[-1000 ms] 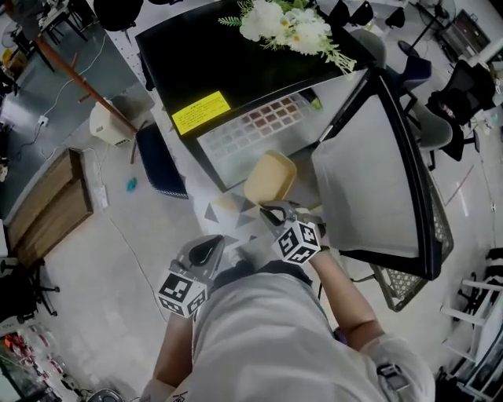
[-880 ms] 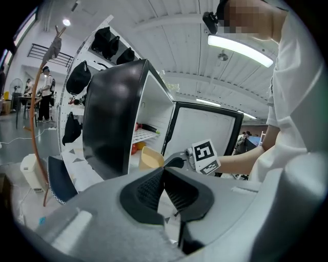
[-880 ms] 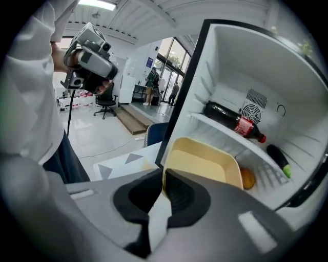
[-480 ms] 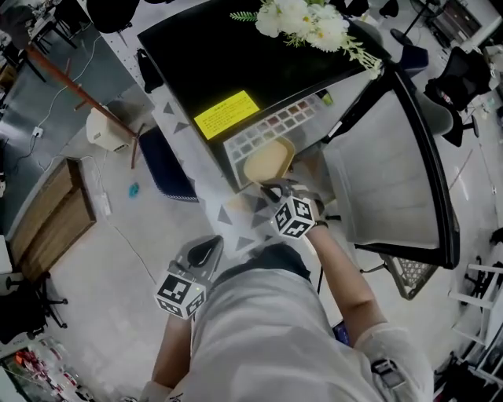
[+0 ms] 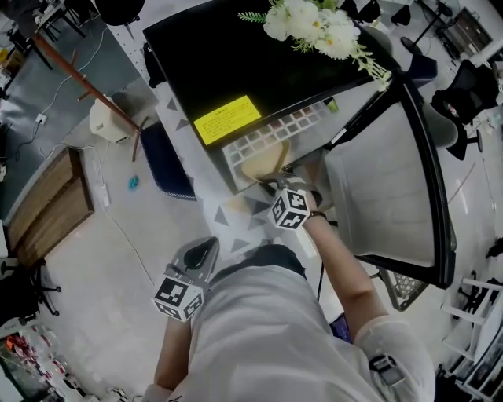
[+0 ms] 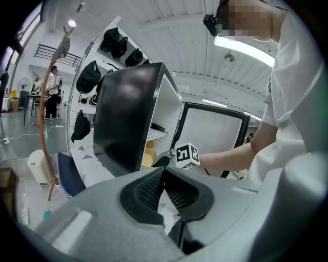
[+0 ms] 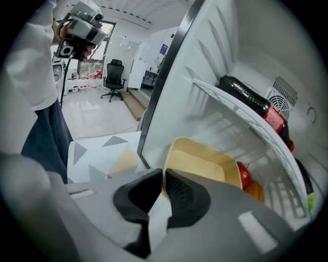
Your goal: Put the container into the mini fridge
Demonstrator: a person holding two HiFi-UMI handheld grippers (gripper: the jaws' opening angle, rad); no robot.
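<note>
A shallow yellow container [image 7: 205, 161] is pinched by its near rim between my right gripper's [image 7: 164, 176] pads, so that gripper is shut on it. The container sits tilted inside the open black mini fridge [image 5: 236, 63], under the white wire shelf [image 7: 246, 128]. From the head view, only part of the container [image 5: 263, 166] shows at the fridge mouth, ahead of my right gripper [image 5: 273, 184]. My left gripper [image 5: 206, 250] hangs back by my body, shut and empty. In the left gripper view, its closed pads [image 6: 164, 171] face the fridge [image 6: 128, 117].
The fridge door [image 5: 385, 180] stands open to the right. A dark bottle [image 7: 256, 105] lies on the wire shelf, with a red fruit [image 7: 244, 175] and an orange one [image 7: 253, 190] beyond the container. White flowers [image 5: 314, 23] top the fridge. A dark bag [image 5: 161, 161] stands at its left.
My right gripper has carried the container forward and down from in front of the fridge into its opening. The left gripper has stayed near my body.
</note>
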